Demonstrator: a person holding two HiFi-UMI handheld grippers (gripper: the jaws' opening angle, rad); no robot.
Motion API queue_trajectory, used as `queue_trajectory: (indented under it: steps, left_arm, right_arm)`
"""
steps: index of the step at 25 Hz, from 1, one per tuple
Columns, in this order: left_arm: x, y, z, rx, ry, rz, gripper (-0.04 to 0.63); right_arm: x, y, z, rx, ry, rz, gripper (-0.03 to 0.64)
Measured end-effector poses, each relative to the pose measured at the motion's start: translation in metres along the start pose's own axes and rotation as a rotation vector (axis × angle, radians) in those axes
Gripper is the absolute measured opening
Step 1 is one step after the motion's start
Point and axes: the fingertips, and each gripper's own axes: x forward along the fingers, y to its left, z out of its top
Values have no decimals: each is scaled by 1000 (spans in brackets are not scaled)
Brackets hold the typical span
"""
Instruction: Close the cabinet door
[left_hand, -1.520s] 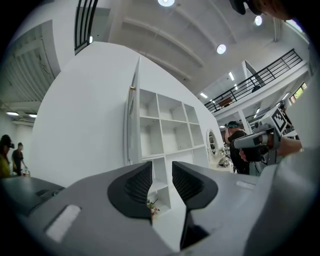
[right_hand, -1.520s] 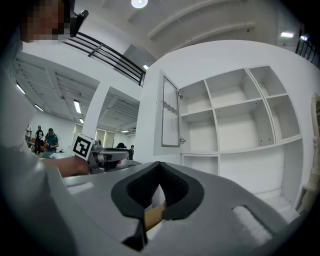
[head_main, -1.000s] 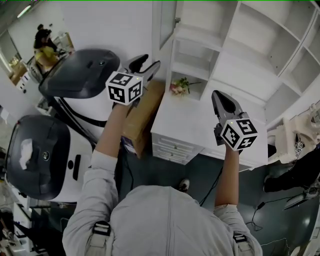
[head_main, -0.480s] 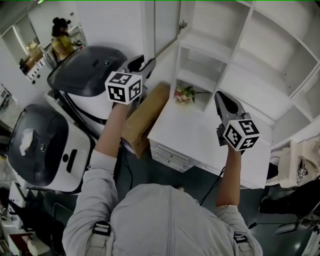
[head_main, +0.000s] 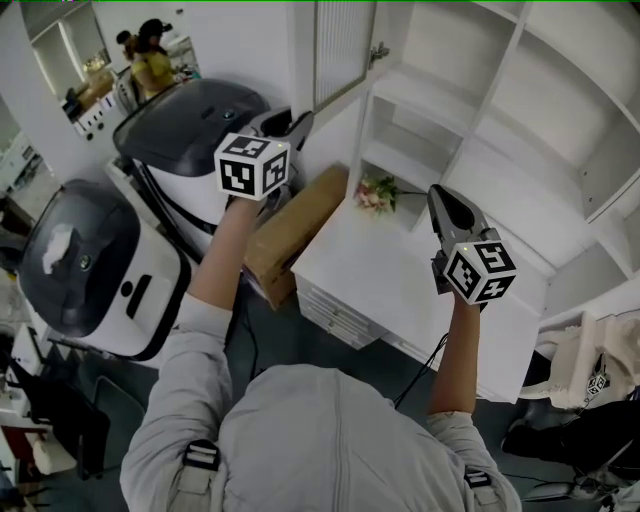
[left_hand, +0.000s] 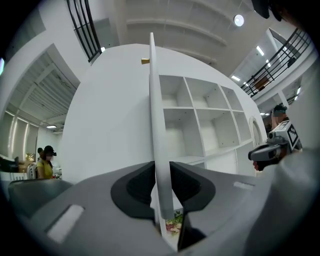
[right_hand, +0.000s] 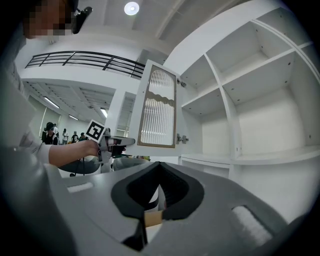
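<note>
Head view: the left gripper (head_main: 292, 122) meets the open cabinet door (head_main: 345, 45), far left of the shelves (head_main: 470, 110).

Left gripper view: its jaws are closing on the door's edge, touching it.

Right gripper view: the right gripper (right_hand: 159, 165) has its jaws together and holds nothing.

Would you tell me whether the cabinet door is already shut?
No, the cabinet door stands swung open, away from the white shelves.

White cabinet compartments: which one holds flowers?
The lowest compartment on the side of the open ribbed-glass door, at the white desk top: only it holds a small pink flower bunch.
</note>
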Motion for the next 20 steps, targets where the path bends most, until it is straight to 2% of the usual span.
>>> queue_trajectory:
  steps: [4, 11, 15, 20]
  left_arm:
    - [-1, -14, 1, -16, -7, 6, 100]
    - [4, -62, 7, -16, -35, -45, 133]
    - [12, -87, 9, -36, -50, -81, 150]
    - [27, -119, 12, -26, -53, -138, 179]
  right_arm:
    - [-7, -6, -4, 7, 0, 24, 2]
    - [-27, -19, -14, 13, 8, 48, 2]
    - [-40, -33, -17, 23, 9, 36, 2]
    - [-54, -51, -17, 22, 4, 13, 2]
